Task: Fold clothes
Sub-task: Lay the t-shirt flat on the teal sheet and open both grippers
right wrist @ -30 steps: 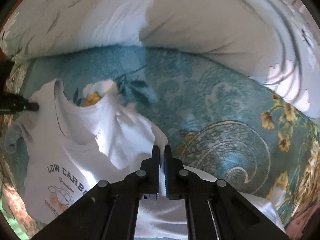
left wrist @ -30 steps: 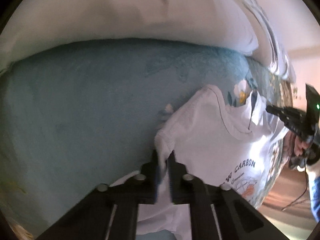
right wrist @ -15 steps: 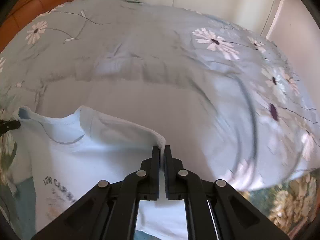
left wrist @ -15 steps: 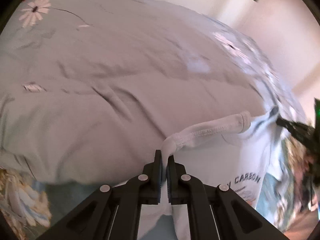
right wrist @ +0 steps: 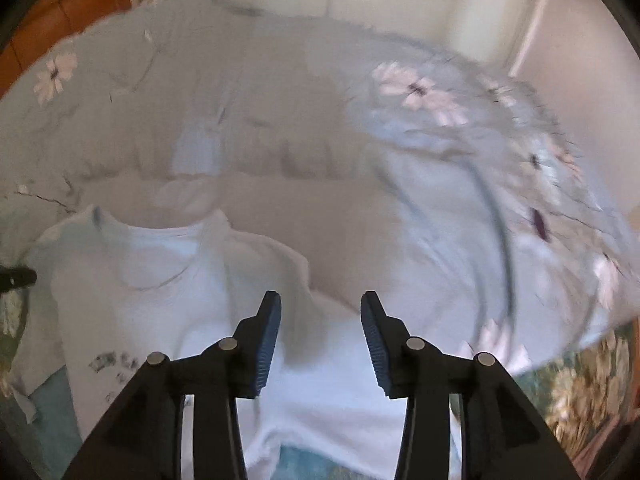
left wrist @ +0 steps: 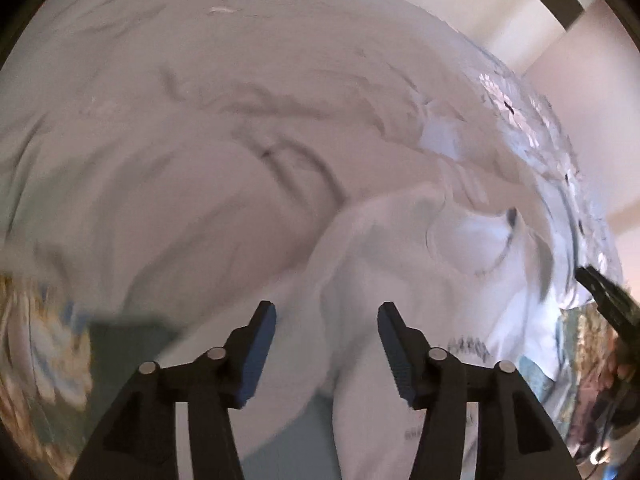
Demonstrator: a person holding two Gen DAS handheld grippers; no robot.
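A white T-shirt with dark print (left wrist: 432, 280) lies spread on the bed, its collar toward the pale duvet; it also shows in the right wrist view (right wrist: 152, 288). My left gripper (left wrist: 326, 316) is open and empty just above the shirt's left shoulder. My right gripper (right wrist: 320, 308) is open and empty above the shirt's right shoulder. The right gripper's tip (left wrist: 600, 288) shows at the right edge of the left wrist view, and the left gripper's tip (right wrist: 16, 278) at the left edge of the right wrist view.
A pale grey duvet with flower print (right wrist: 420, 92) is bunched behind the shirt. A teal patterned bedspread (right wrist: 52, 408) lies under the shirt. A wooden headboard (right wrist: 52, 20) and white walls (right wrist: 440, 8) are beyond.
Both grippers were shut on the shirt's shoulders and lifted it toward the duvet. Now both have opened and let the shirt go, and it lies on the bed.
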